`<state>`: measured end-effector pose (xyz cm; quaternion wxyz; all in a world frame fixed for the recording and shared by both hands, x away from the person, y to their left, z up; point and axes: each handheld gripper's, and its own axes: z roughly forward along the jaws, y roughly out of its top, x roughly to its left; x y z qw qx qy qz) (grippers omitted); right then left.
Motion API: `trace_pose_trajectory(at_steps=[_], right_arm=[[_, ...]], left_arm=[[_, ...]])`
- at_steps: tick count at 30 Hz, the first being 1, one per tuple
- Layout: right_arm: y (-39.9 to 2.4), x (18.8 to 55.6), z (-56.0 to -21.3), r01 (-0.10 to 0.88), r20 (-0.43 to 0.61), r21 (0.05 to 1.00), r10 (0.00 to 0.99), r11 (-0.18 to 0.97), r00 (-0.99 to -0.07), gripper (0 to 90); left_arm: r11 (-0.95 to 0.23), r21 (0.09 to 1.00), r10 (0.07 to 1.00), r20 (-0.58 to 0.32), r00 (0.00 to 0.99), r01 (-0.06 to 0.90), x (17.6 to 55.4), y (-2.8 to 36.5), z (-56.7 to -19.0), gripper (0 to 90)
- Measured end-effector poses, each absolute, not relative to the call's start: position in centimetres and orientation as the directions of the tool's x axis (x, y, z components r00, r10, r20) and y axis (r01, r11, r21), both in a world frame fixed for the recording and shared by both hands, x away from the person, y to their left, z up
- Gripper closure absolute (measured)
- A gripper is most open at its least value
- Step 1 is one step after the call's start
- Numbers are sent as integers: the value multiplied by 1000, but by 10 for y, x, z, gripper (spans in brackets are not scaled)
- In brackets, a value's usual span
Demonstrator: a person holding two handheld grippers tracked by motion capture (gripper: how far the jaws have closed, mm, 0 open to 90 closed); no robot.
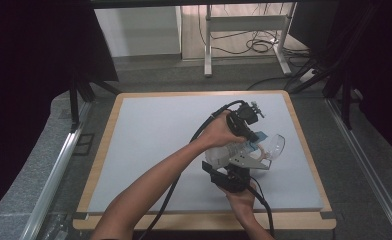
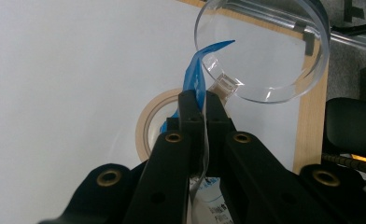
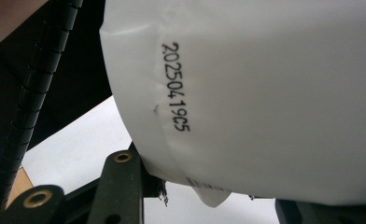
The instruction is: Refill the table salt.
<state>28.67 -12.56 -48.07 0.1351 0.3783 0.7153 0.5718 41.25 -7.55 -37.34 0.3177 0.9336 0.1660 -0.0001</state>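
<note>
Over the right half of the white table (image 1: 149, 145), our left gripper (image 2: 199, 103) pinches the blue torn strip (image 2: 193, 77) atop the printed white plastic pouch (image 3: 265, 93), which our right gripper (image 1: 234, 176) clamps beside a clear glass bowl (image 2: 265, 51).

Printed code on white wrapper (image 3: 246, 93), black dot-matrix style characters running lengthwise down the surface, right gripper view: reads "2025041905" or "20250419C5"; the second-last character could be a 0 or a C, cannot tell which.

Same wrapper, lower edge near the torn corner: a short row of fine black print, too small to read. At the far right edge, a fragment of a further black mark, cut off by the frame.

Left gripper view: blue printing on the white label (image 2: 217, 205) low between the two black jaws. Characters partly visible, blurred and half hidden, not legible.

High view: no legible text at this distance.
</note>
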Motion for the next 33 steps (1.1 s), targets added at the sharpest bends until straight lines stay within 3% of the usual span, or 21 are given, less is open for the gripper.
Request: trace_pose_trajectory(at_steps=[33], right_arm=[[-125, 287, -481, 385, 233, 920, 698, 66, -677, 581]], left_arm=[[-743, 593, 310, -107, 945, 311, 412, -75, -374, 900]])
